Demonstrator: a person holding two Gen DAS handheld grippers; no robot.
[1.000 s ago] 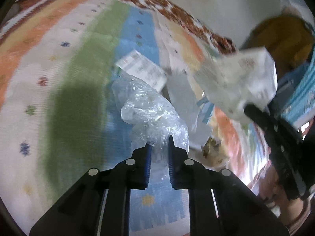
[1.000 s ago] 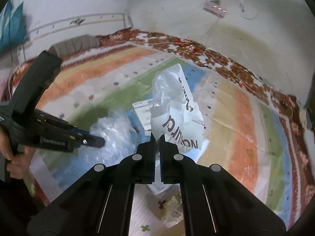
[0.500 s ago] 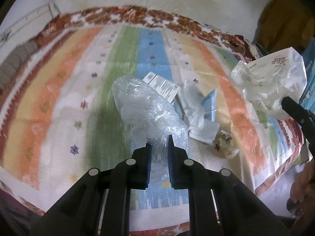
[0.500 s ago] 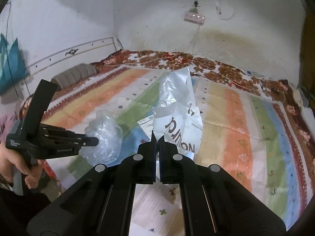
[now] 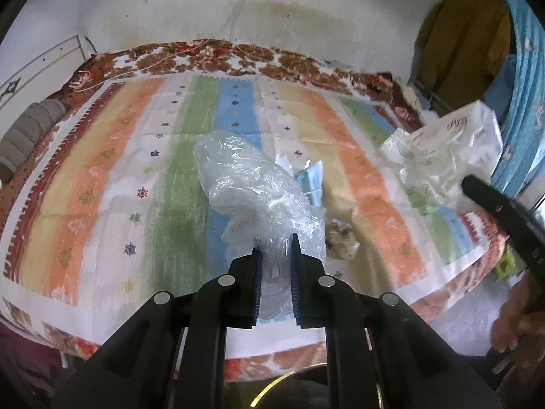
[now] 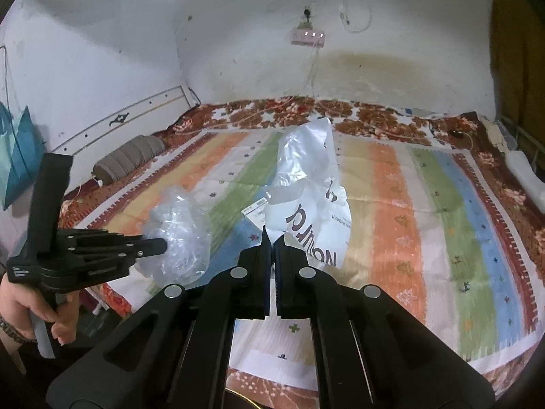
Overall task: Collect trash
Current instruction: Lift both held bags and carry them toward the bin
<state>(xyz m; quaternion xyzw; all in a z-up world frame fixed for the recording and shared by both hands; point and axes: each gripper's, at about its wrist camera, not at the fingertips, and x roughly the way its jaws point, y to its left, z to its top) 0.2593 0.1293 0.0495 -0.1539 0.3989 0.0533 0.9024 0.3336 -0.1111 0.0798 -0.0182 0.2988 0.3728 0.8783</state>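
Both tools risen off striped rug point(image 5: 102, 184); left tool point(image 5: 275, 238) grips clear bag point(image 5: 252, 187), right tool point(image 6: 271, 235) grips white bag point(image 6: 306, 184); crumpled scrap point(image 5: 342, 238) only in left view.

My left gripper point(image 5: 275, 238) is matte black plastic, two flat fingers lined inside with ribbed blue pads point(image 5: 258, 274). Four round silver screws point(image 5: 224, 279) sit in a row behind those pads, on angled black link bars. My right gripper point(image 6: 271, 235) is built the same: black bars, blue pads, four silver screws. Seen from the right one, the left has small white lettering on its black body, too small to read. A dark beaded band point(image 6: 10, 329) circles my left wrist.
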